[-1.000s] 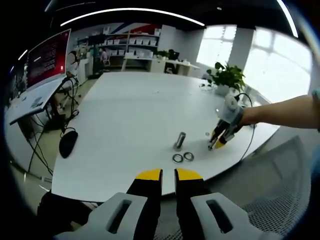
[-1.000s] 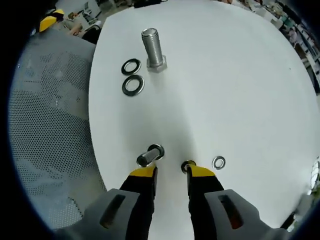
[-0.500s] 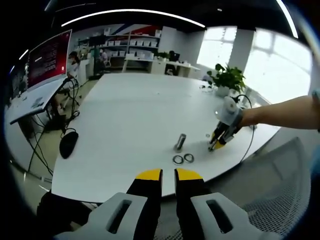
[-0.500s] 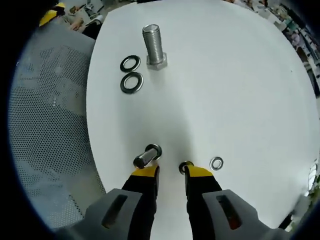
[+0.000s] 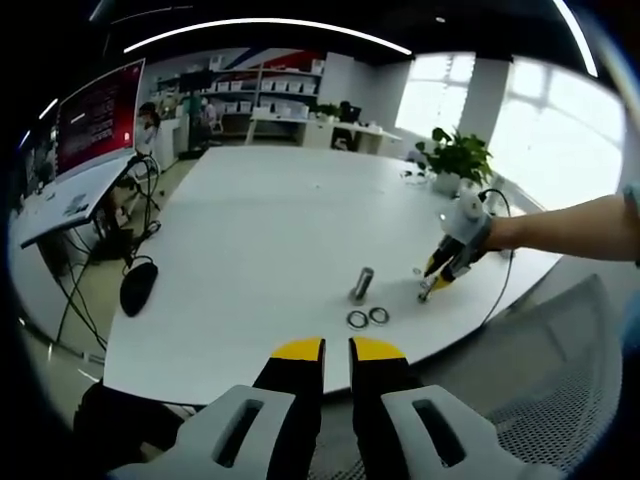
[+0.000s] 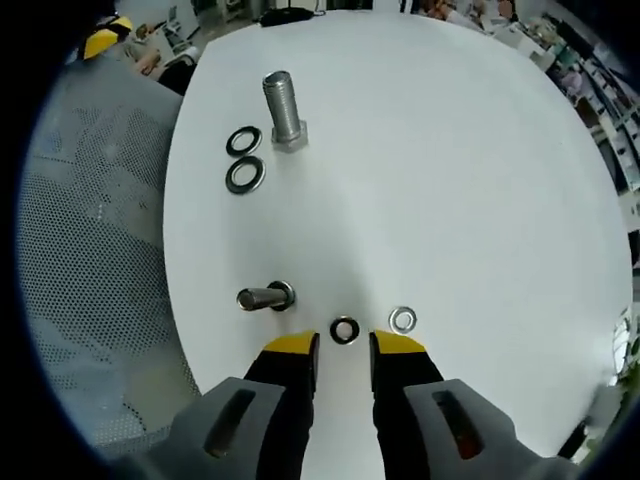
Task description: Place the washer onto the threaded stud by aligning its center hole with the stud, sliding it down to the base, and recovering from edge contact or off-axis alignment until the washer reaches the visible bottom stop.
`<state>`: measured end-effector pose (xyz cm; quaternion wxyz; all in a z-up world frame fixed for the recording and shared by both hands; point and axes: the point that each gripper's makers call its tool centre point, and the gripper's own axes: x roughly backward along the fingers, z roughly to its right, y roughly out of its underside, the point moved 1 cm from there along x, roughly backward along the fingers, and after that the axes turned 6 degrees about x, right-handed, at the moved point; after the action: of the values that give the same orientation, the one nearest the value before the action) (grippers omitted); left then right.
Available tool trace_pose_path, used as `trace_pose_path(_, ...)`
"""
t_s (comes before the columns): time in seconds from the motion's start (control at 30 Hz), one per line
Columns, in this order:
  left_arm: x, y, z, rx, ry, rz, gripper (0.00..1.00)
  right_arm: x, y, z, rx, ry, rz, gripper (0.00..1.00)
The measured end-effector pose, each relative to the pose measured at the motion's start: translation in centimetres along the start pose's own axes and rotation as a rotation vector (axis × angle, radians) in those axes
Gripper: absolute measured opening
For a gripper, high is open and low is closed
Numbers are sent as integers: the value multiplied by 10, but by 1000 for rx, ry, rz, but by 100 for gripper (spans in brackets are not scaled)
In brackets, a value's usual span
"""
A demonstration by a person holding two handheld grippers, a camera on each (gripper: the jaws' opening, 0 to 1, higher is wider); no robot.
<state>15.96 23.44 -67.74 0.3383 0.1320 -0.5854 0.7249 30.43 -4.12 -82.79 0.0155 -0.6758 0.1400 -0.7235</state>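
Right gripper (image 6: 340,345): sitting at the bottom centre of the right gripper view, jaws parted by a narrow gap and holding nothing; now drawn back a little from the parts compared with a moment ago.
Dark washer (image 6: 345,330): lying flat on the table (image 6: 470,180) just above the jaw tips, fully exposed, where half a second ago only its edge was peeking past the right jaw.
Bright washer (image 6: 403,320): lying flat just right of the dark one, not touching it.
Small bolt (image 6: 265,297): lying on its side left of the jaws, now clear of the left tip.
Washer pair (image 6: 244,160): resting in the upper left, one above the other, just left of the stud.
Stud (image 6: 283,110): standing upright on its head in the upper left, thread bare, nothing seated at the base.
Meaning: probably backing off to line up a pick on the dark washer; no washer gripped yet, placement not begun.
Left gripper (image 5: 337,350): idling at the bottom of the left gripper view, jaws nearly closed, nothing held, well short of the stud (image 5: 361,283).
Right gripper, far (image 5: 436,283): pointing down at the table right of the stud.
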Motion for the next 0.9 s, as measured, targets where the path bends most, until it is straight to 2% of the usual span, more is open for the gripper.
trace_pose_path(0.33, 0, 0, -1, 2, -4, -2, 7, -6, -3, -1, 23, -24, -9, 21)
trace_pose_path(0.6, 0, 0, -1, 1, -4, -3, 7, -5, 0, -1, -8, 3, 26, 15)
trace_pose_path(0.7, 0, 0, 0, 2, -4, -2, 7, -4, 0, -2, 36, 18, 35, 14)
trace_pose_path(0.8, 0, -1, 0, 4, -1, 5, 7, -4, 0, -1, -5, 23, 34, 14)
trace_pose_path(0.9, 0, 0, 0, 2, 0, -1, 7, -4, 0, 1, -6, 46, 41, 13)
